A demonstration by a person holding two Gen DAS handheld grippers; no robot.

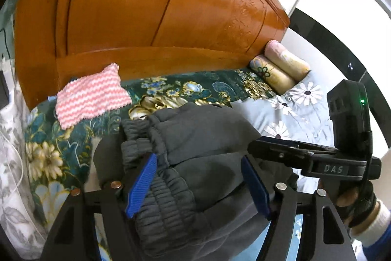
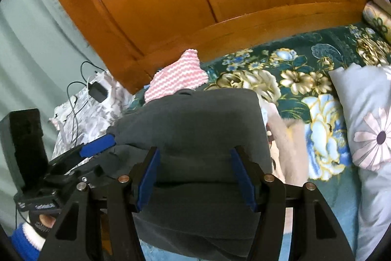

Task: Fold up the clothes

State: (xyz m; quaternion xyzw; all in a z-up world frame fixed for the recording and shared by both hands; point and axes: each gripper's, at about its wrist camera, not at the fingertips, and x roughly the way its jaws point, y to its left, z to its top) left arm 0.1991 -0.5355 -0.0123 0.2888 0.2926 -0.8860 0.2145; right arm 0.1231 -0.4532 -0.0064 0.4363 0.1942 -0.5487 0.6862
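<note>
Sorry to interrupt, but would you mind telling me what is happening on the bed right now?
A person is folding clothes with a handheld tool in each hand. A dark grey garment with a gathered elastic band lies bunched on the floral bedspread. The left tool and the right tool are both open over it, gripping nothing that I can see. A pink striped cloth sits folded near the wooden headboard.

Dark grey garment (image 2: 195, 119) between spread right tongs (image 2: 195, 177), on floral bedspread (image 2: 317, 80).
</note>
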